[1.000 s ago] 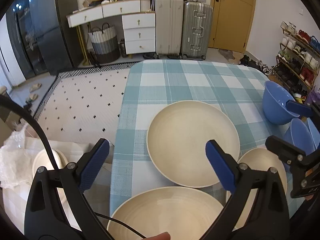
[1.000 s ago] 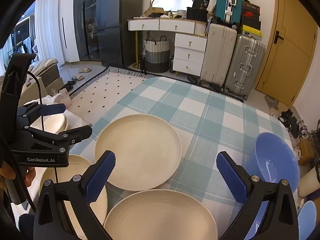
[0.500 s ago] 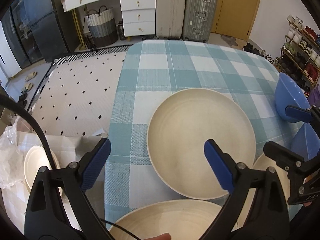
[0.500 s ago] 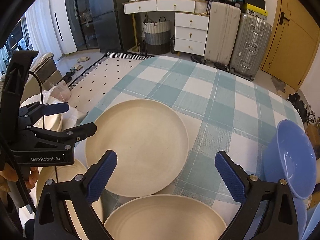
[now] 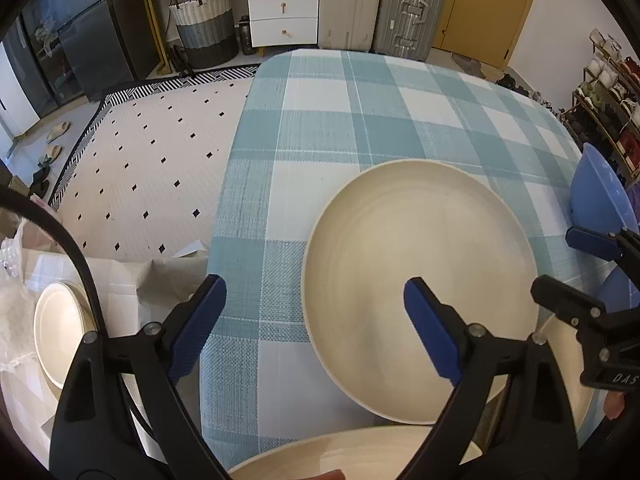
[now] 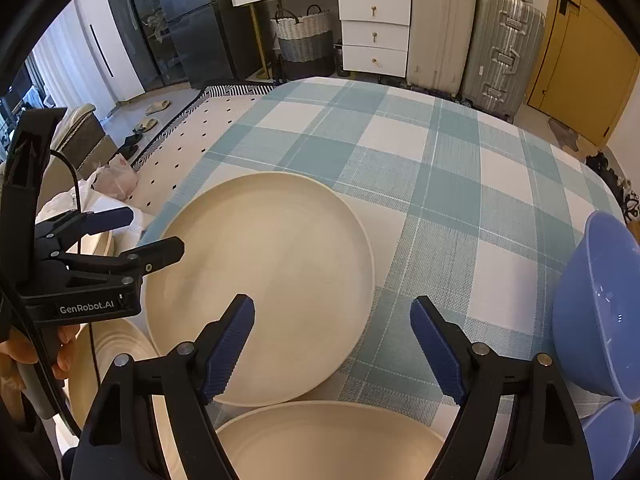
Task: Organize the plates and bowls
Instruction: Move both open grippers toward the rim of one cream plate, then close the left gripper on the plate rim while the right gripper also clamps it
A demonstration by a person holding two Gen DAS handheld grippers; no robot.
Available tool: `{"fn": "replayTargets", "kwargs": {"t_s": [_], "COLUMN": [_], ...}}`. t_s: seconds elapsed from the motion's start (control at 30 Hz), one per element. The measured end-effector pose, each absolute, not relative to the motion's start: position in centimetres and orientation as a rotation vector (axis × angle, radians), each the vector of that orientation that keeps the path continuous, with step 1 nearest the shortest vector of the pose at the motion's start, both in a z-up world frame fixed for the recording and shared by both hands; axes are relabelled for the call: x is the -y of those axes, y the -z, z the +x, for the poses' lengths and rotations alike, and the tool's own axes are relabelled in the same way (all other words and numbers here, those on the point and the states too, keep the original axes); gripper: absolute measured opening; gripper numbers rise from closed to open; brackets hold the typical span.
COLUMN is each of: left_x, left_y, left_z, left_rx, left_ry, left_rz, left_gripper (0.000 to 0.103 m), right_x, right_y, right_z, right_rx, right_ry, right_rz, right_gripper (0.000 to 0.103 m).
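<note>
A large cream plate (image 5: 416, 280) lies on the blue checked tablecloth (image 5: 360, 120); it also shows in the right wrist view (image 6: 264, 280). My left gripper (image 5: 316, 312) is open and empty above the plate's left rim. My right gripper (image 6: 332, 340) is open and empty above the plate's right rim. A second cream plate (image 6: 328, 440) lies nearest me and a third (image 6: 116, 364) at the left under the left gripper. A blue bowl (image 6: 596, 308) stands at the right, with another blue bowl (image 6: 608, 436) below it.
The table's left edge drops to a patterned floor (image 5: 152, 152). A cream plate (image 5: 60, 336) lies on a low white-covered surface at the left. Suitcases (image 6: 472, 32), a white drawer unit (image 6: 372, 36) and a basket (image 6: 304, 40) stand beyond the far edge.
Both grippers have moved forward and down toward the large cream plate, which now fills more of each view. Both stay open and empty.
</note>
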State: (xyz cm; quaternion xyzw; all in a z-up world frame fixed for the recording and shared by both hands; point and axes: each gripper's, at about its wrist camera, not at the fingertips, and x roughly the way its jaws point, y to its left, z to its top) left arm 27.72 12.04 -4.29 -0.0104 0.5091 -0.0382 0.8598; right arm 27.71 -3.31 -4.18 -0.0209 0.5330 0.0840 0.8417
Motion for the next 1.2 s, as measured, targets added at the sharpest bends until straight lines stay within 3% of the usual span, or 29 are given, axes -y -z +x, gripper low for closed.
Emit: {"fn": "replayTargets", "kwargs": {"t_s": [0.63, 0.97, 1.2], "left_x": [-11.9, -11.7, -12.4], "left_y": [7.4, 7.8, 7.7], "left_z": [29.2, 29.6, 29.4], "left_rx": [-1.150, -1.166, -1.154], "left_ry": [0.116, 0.125, 0.109], "left_rz": [-0.046, -0.066, -0.106], "left_gripper": [0.037, 0.025, 0.015], "right_x": [4.4, 5.3, 5.9], "right_y": [7.2, 8.1, 9.0], "right_z": [29.4, 29.8, 30.0], "right_rx": [-1.229, -1.251, -1.265], "right_ry": [-0.191, -0.195, -0.156], "right_rz": [0.070, 0.117, 0.124], "right_gripper": [0.050, 0.036, 0.012]}}
